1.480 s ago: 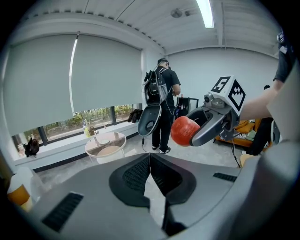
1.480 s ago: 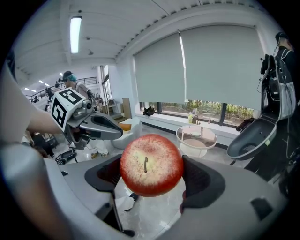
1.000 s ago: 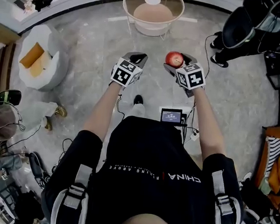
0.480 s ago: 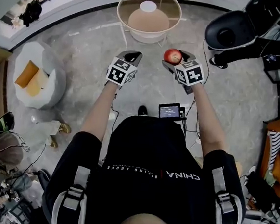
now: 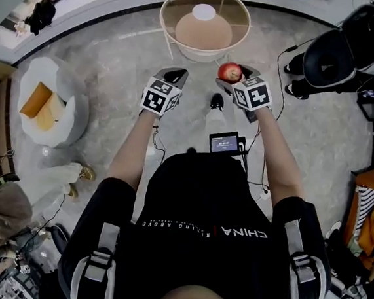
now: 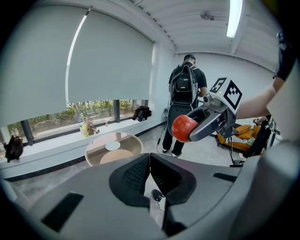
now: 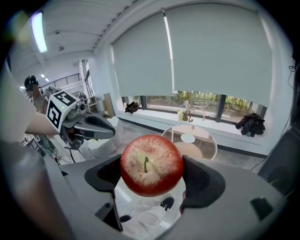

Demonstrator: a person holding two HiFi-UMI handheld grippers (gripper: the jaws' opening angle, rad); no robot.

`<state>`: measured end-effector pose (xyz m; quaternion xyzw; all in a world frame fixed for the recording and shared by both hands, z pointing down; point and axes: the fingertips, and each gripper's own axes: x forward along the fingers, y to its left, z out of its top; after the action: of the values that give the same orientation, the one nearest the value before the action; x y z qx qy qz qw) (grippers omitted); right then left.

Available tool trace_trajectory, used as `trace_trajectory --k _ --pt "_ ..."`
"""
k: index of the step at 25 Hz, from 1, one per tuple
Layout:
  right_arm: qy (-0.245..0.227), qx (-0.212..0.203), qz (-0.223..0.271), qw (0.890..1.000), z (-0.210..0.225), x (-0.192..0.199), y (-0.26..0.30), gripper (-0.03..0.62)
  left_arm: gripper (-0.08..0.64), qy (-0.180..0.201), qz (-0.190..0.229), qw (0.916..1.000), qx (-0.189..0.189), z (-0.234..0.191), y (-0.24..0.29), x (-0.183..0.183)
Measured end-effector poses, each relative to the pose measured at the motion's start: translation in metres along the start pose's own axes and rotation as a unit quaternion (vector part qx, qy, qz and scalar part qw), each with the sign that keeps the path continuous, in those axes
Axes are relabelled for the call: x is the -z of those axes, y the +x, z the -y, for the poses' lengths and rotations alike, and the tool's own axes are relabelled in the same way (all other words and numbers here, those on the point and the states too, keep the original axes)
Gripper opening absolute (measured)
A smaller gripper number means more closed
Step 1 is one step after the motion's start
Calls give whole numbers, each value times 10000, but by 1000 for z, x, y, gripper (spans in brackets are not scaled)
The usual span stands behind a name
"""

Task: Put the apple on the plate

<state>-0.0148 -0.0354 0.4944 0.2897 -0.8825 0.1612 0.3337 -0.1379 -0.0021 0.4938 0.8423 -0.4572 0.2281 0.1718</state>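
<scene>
Straight ahead of right tongs (image 5: pixel 232 75), clamped on apple (image 7: pixel 151 165): plate (image 5: pixel 203 12) on desk (image 5: pixel 163 15); left tongs (image 6: pixel 150 174) closed, empty

Red speckled apple (image 7: pixel 151 165) clamped in right tongs (image 7: pixel 152 174), small white plate (image 5: pixel 203 12) flat on glass table (image 5: pixel 163 17)

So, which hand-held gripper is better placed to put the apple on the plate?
The right. The right hand-held gripper is shut on the apple, while the left hand-held gripper is shut and empty. The plate lies on the round table ahead, not yet reached.
</scene>
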Motion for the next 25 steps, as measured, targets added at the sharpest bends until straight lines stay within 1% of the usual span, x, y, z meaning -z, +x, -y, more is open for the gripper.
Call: trace_trajectory --k 6,11,16,20,25 --pt "-179 -299 46 9994 69 -56 73 416 18 -187 -53 9992 -362 -75 66 -31" --pt "-247 -448 7 9987 161 -117 121 416 18 -305 -65 9979 -562 -134 141 -95" --pt "-432 -606 -3 9972 243 -171 157 416 18 -336 -15 9971 -689 -175 207 -161" --pt "-501 -785 19 9957 277 -200 179 416 18 -342 -57 9967 -738 -195 242 -189" --pt "-469 -936 55 9945 302 -216 197 416 18 -300 -158 9965 -759 -210 271 -207"
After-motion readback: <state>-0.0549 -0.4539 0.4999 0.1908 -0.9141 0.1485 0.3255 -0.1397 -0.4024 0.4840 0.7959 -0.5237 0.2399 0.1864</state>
